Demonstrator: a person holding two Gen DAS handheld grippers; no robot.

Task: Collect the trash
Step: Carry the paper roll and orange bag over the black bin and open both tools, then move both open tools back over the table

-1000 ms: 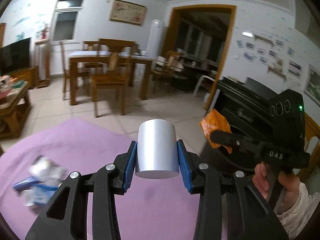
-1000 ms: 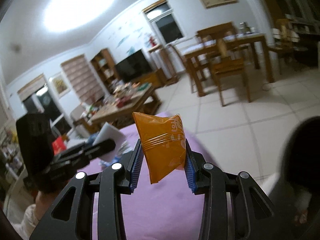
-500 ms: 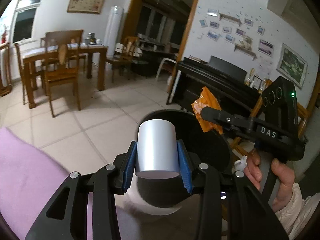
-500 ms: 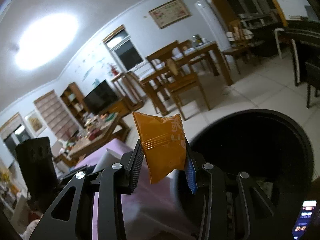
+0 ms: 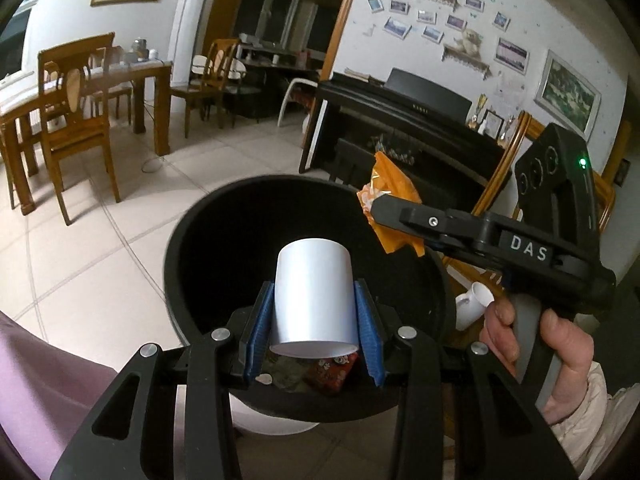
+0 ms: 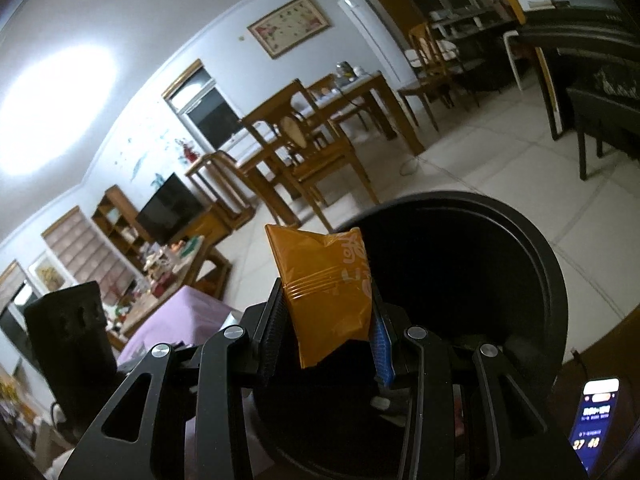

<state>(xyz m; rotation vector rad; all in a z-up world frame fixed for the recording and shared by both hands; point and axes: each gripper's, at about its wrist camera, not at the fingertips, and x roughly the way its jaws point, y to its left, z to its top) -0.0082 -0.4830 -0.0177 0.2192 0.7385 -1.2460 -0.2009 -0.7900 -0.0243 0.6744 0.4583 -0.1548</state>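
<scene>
My left gripper (image 5: 316,332) is shut on a white paper cup (image 5: 314,300), held upside down over the open mouth of a round black trash bin (image 5: 188,240). My right gripper (image 6: 328,328) is shut on an orange snack wrapper (image 6: 324,292) and holds it over the same black bin (image 6: 532,272). In the left wrist view the right gripper (image 5: 384,216) and its orange wrapper (image 5: 388,188) hang above the bin's far right rim. Some trash, among it a red wrapper (image 5: 332,372), lies at the bin's bottom.
A purple cloth (image 5: 36,392) covers the surface at lower left. A white mug (image 5: 474,304) sits right of the bin. A black piano (image 5: 400,120) stands behind. A wooden dining table and chairs (image 5: 80,112) stand on the tiled floor. A lit phone (image 6: 596,420) is at lower right.
Both grippers have swung right from above the purple cloth to over the black bin, each still holding its item. The bin has grown larger and nearer in both views.
</scene>
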